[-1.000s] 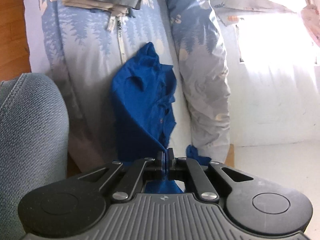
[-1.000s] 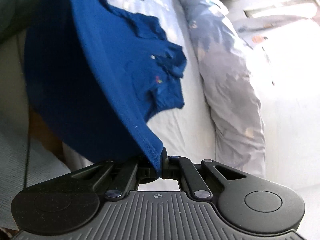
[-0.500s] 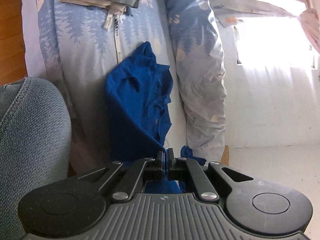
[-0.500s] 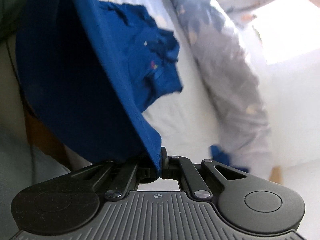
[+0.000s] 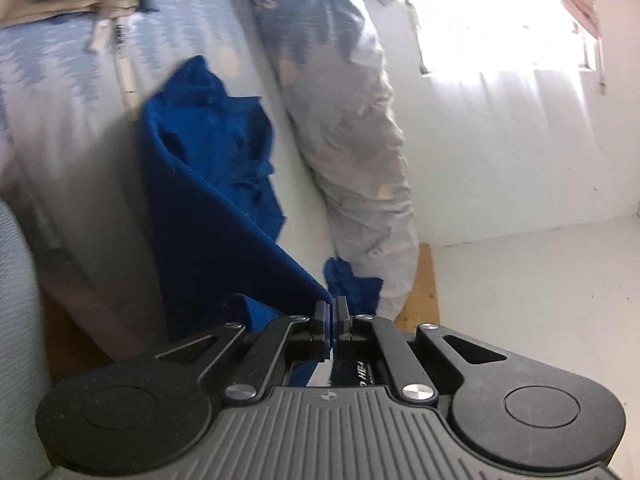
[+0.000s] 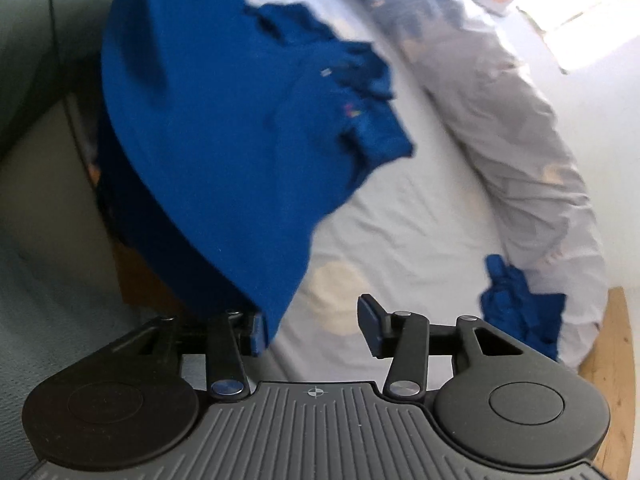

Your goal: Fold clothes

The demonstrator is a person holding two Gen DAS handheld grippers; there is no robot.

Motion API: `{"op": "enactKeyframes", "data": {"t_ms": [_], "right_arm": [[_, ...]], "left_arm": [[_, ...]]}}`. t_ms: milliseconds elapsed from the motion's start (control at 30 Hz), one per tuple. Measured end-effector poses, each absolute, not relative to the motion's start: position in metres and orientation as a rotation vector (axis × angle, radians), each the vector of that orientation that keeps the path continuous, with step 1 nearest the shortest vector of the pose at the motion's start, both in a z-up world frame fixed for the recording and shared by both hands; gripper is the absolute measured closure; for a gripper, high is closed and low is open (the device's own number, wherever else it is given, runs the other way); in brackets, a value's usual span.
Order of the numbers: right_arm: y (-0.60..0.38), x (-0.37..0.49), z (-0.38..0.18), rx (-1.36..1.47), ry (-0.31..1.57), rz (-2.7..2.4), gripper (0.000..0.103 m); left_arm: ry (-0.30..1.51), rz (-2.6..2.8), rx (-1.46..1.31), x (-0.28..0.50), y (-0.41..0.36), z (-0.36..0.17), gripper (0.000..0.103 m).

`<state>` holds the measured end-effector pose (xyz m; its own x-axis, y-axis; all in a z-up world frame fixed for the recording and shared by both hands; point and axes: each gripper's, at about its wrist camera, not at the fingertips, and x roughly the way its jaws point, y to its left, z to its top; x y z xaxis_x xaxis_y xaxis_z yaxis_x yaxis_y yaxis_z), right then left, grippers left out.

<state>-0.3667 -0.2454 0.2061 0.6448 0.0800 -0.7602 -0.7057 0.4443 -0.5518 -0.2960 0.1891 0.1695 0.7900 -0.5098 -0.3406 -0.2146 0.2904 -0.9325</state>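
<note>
**Left claw clamped on blue shirt, right claw spread**

Left gripper (image 5: 331, 312) has its fingers pressed together on an edge of the blue shirt (image 5: 208, 184), and we see the cloth rising taut from that pinch up onto the bed (image 5: 60, 92). Our right gripper (image 6: 312, 320) stands with its fingers wide apart; the shirt's hem drapes over the left fingertip (image 6: 256, 330) but nothing is squeezed. Most of the shirt lies on the bed's pale sheet, beside the rumpled duvet (image 6: 520, 120), with its lower part hanging off the bed's edge. A smaller blue piece (image 6: 520, 300) sits at the duvet's end on the bed. Folded beige cloth (image 5: 72, 8) lies farther up the bed.
</note>
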Motion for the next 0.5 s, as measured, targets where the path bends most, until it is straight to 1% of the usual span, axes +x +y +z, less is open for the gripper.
{"op": "enactKeyframes", "data": {"t_ms": [100, 200, 267, 333, 400, 433, 500], "right_arm": [[-0.260, -0.371, 0.251, -0.958, 0.665, 0.463, 0.052], [-0.272, -0.379, 0.289, -0.982, 0.607, 0.364, 0.052], [-0.284, -0.383, 0.325, -0.895, 0.585, 0.376, 0.052], [-0.292, -0.391, 0.356, -0.832, 0.522, 0.349, 0.051], [-0.291, -0.398, 0.373, -0.771, 0.480, 0.372, 0.037], [-0.290, -0.401, 0.379, -0.740, 0.460, 0.388, 0.035], [-0.274, -0.410, 0.377, -0.680, 0.430, 0.447, 0.026]], "left_arm": [[0.670, -0.242, -1.259, -0.286, 0.182, 0.180, 0.099], [0.662, -0.262, -1.235, -0.277, 0.176, 0.189, 0.099], [0.641, -0.250, -1.238, -0.279, 0.184, 0.194, 0.099], [0.638, -0.239, -1.224, -0.280, 0.188, 0.199, 0.099], [0.642, -0.242, -1.213, -0.283, 0.188, 0.204, 0.099], [0.648, -0.246, -1.207, -0.284, 0.186, 0.208, 0.099], [0.670, -0.260, -1.182, -0.285, 0.180, 0.215, 0.099]]}}
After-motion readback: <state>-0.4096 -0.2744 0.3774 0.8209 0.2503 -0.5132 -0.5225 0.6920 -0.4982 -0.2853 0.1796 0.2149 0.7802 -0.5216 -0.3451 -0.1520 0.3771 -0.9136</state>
